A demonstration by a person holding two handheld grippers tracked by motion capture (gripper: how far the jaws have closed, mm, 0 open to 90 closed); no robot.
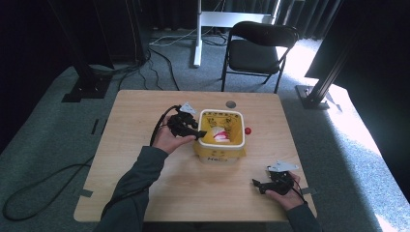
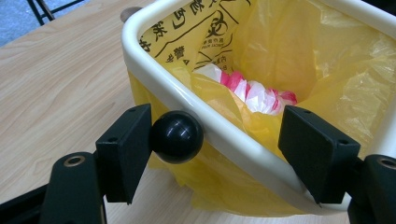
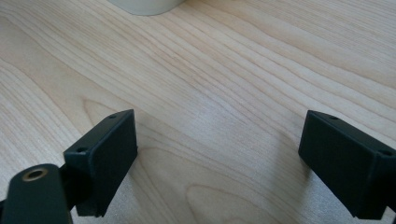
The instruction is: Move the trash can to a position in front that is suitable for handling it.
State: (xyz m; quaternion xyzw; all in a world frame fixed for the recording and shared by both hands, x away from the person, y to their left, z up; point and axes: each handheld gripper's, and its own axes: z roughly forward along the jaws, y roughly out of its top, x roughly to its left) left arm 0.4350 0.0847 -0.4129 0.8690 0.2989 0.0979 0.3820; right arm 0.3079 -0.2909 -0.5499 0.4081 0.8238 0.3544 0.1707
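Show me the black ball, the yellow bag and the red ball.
black ball (image 2: 176, 136), left gripper view, middle of its glossy front.
yellow bag (image 2: 327, 51), left gripper view, inner wall.
red ball (image 1: 248, 130), high view, its top.

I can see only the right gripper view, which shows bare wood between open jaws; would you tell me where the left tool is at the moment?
Observer: The left tool is at the left rim of the cream plastic bin lined with a yellow bag, with its jaws wide apart.
Operator: Thank you. Is there anything between those jaws?
Observer: Yes, a glossy black ball sits against the jaw at the left of the left gripper view, just outside the rim. The other jaw is well clear of it.
Operator: Is there anything in the bin already?
Observer: A crumpled red-and-white item lies inside the bag.
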